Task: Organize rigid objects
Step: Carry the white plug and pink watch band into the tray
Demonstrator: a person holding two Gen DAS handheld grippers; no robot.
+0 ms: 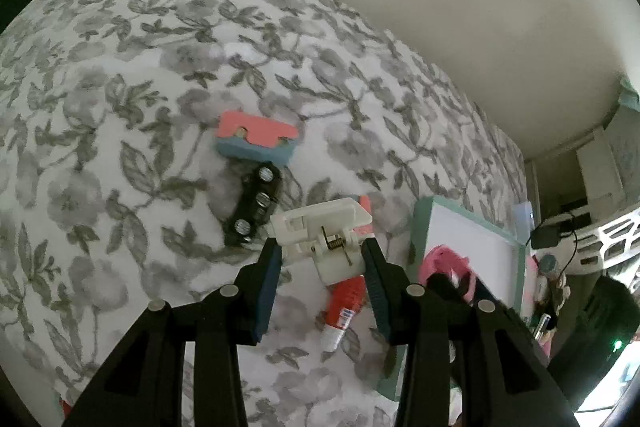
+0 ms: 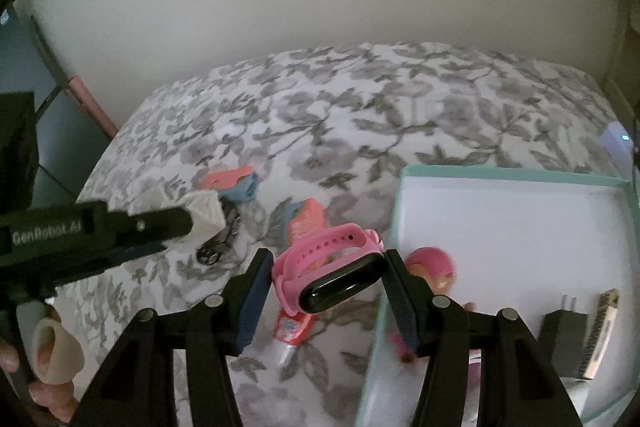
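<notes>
Lying beside tray (image 2: 404, 179): tube (image 2: 294, 327), black car (image 1: 256, 203), pink-blue block (image 1: 256, 139).

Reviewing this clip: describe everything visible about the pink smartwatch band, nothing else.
The pink smartwatch band is a fitness tracker with a glossy black oblong screen, dark, set in a soft-looking pink strap with a row of holes, looped closed. It lies tilted between the pads of the right gripper, which press on either side, holding it off the floral bedspread. It hangs over a red tube, just left of the teal-rimmed box.
</notes>
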